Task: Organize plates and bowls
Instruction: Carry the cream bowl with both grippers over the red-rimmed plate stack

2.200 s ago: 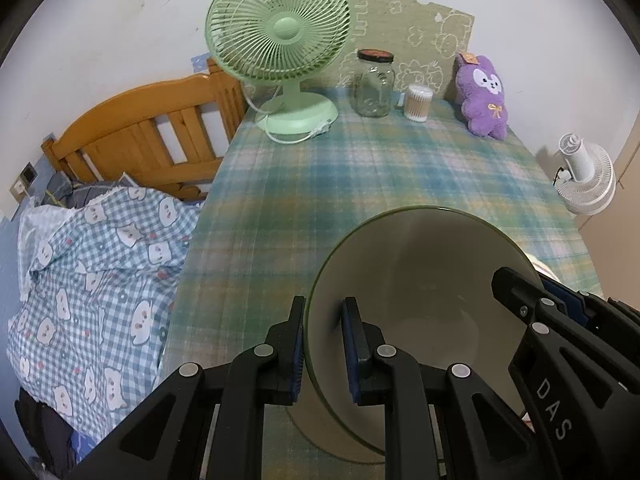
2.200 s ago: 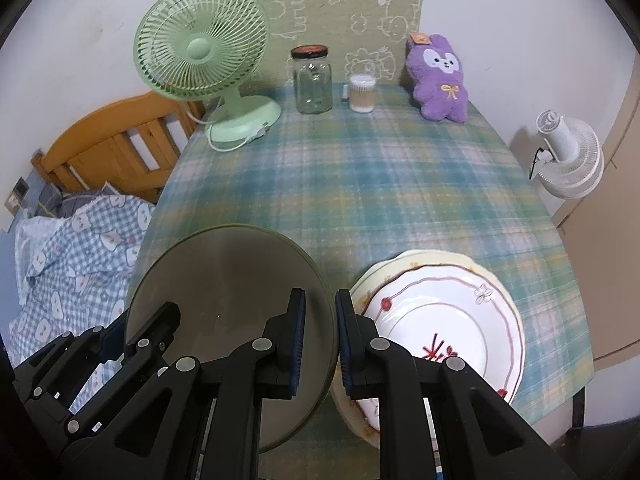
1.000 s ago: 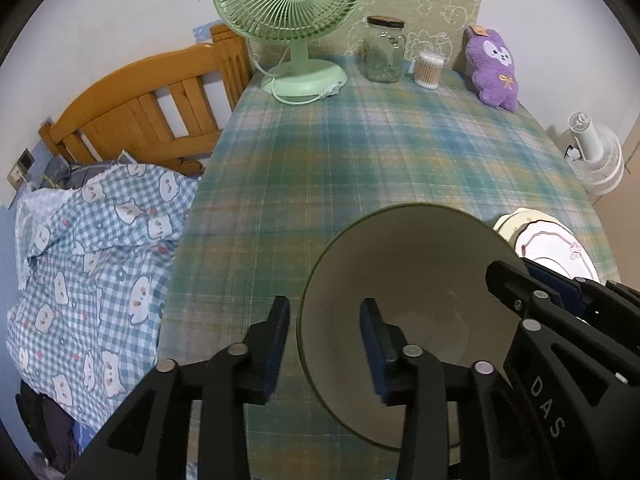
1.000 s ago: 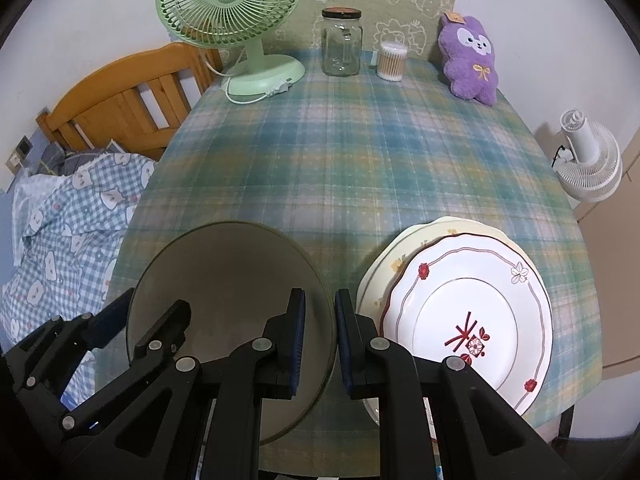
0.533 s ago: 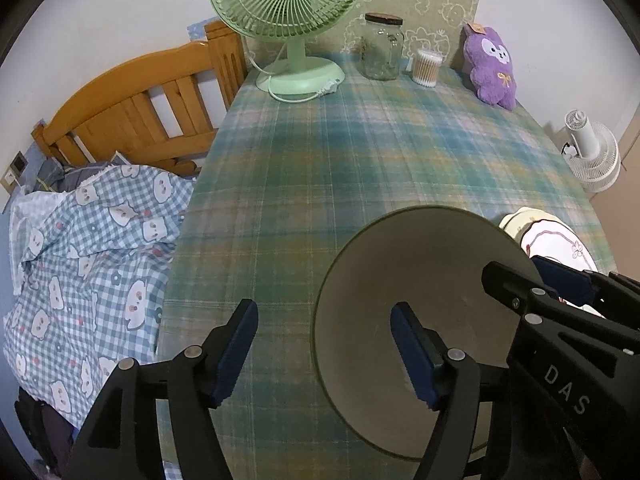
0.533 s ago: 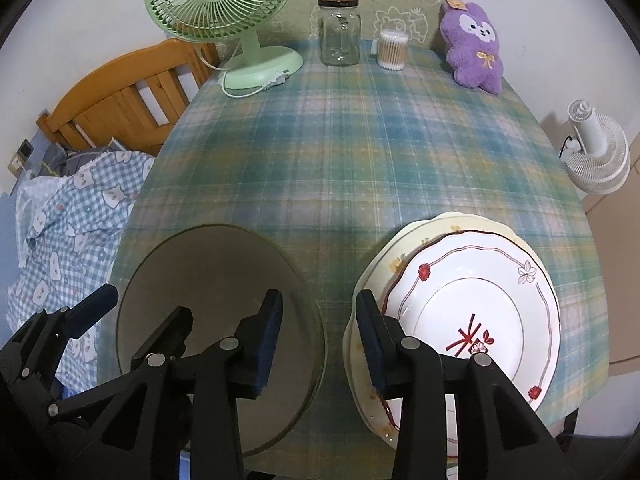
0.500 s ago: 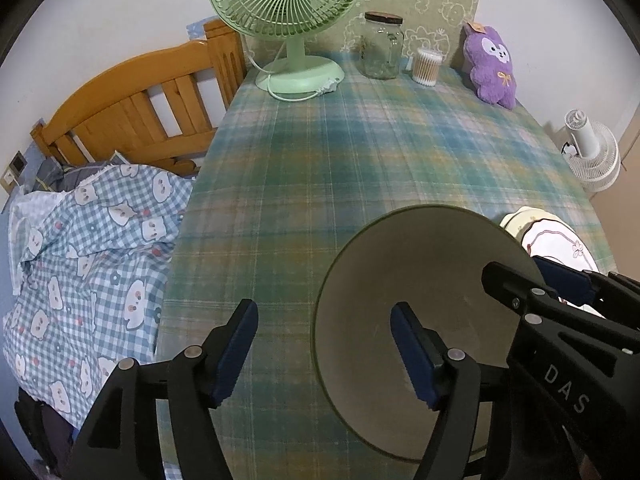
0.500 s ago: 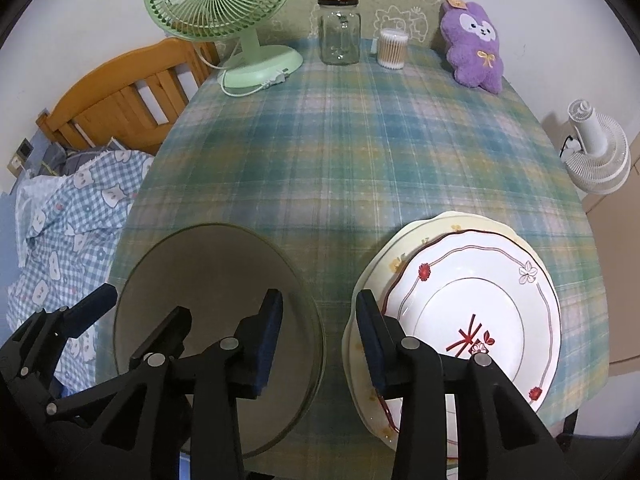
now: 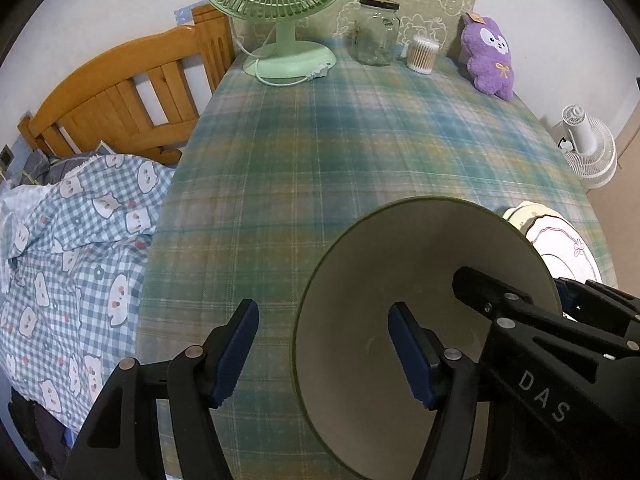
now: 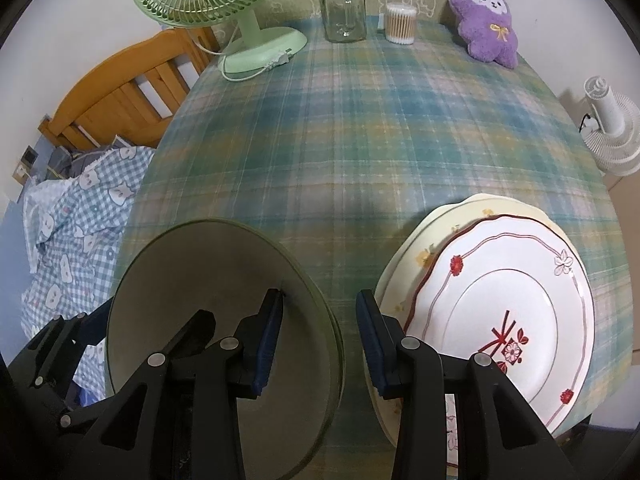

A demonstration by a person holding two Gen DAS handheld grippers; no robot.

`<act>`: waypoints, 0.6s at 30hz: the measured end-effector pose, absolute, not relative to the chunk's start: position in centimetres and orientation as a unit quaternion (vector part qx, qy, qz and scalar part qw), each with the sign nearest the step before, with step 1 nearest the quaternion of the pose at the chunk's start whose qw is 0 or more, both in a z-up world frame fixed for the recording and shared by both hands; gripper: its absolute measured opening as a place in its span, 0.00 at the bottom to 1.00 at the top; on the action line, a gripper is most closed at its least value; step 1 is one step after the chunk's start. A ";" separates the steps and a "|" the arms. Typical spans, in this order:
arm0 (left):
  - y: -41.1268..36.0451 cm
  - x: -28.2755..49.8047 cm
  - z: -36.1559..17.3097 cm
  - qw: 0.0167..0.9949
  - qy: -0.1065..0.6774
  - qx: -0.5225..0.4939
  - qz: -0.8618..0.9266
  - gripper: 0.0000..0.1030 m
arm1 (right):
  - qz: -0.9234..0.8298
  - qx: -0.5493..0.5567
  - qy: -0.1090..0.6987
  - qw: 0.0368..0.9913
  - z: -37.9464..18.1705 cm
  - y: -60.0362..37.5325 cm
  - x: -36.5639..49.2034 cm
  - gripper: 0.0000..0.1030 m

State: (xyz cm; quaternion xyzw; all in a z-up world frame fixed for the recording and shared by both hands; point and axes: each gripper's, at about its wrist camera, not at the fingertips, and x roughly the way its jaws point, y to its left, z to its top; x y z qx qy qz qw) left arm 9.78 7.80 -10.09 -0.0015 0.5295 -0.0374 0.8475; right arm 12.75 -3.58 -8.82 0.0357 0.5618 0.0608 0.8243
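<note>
The olive bowl (image 9: 424, 320) sits on the plaid worktop (image 9: 360, 152) near its front edge, just left of the stacked plates (image 10: 492, 304). A second ago both tools pinched its rim; now both have been opening and stand released. The left tool (image 9: 324, 350) straddles the left rim with its pads clear of it, and the right tool (image 10: 320, 338) straddles the right rim, one pad inside, one outside. Nothing shows inside the bowl. The red-patterned plate (image 10: 516, 320) lies on a cream one. At the back, the glass jar (image 10: 343, 6) looks empty; the small tub (image 10: 400, 23) holds cotton swabs. The bowl's near rim is hidden behind the tools.
</note>
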 end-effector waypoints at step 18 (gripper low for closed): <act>6.9 9.9 -10.9 0.839 0.540 -0.002 -0.063 0.40 | 0.067 0.052 0.575 0.813 -10.0 -3.3 12.5 0.37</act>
